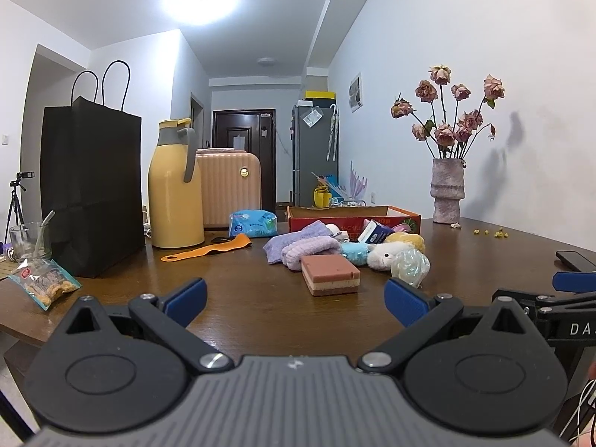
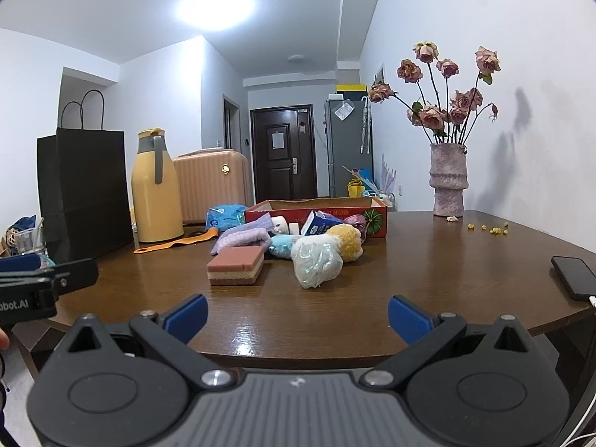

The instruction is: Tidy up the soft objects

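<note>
— Claws? Where were yours?
— Left gripper [image 1: 296, 301] and right gripper [image 2: 298, 314] both gaped wide, empty, held back; soft pile [image 2: 298, 249] lay at twelve o'clock before the red box [image 2: 316, 212], unpicked.

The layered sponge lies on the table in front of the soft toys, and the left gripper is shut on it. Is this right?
Not quite. The left gripper is open and empty; the left wrist view shows the layered sponge beyond its fingertips, untouched, on the table before the soft toys.
</note>
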The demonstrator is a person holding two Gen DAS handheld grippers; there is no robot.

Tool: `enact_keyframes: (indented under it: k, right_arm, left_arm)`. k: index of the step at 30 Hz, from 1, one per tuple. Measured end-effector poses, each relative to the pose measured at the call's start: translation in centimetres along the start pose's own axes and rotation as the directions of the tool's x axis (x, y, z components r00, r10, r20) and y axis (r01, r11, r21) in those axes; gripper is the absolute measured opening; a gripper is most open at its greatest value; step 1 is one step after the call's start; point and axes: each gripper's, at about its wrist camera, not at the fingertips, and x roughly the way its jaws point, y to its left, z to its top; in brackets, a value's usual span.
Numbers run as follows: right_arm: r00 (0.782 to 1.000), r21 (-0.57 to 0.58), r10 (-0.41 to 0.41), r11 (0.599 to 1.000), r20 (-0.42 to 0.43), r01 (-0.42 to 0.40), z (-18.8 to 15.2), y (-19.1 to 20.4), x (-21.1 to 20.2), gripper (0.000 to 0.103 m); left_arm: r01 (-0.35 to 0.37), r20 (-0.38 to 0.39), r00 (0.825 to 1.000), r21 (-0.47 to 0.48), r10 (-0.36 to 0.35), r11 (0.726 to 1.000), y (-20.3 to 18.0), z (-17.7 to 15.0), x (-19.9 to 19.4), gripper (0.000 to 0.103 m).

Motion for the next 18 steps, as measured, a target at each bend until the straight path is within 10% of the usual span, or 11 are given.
enact_keyframes:
  k: [18]
  right_arm:
    - [1.0, -0.008, -0.007, 1.0, 0.0, 0.007, -0.04, 0.15, -0.13, 0.103]
  left_arm:
    - [0.007, -0.002, 1.0, 0.0, -0.007, 1.0, -0.18, -0.02, -0.19, 0.103]
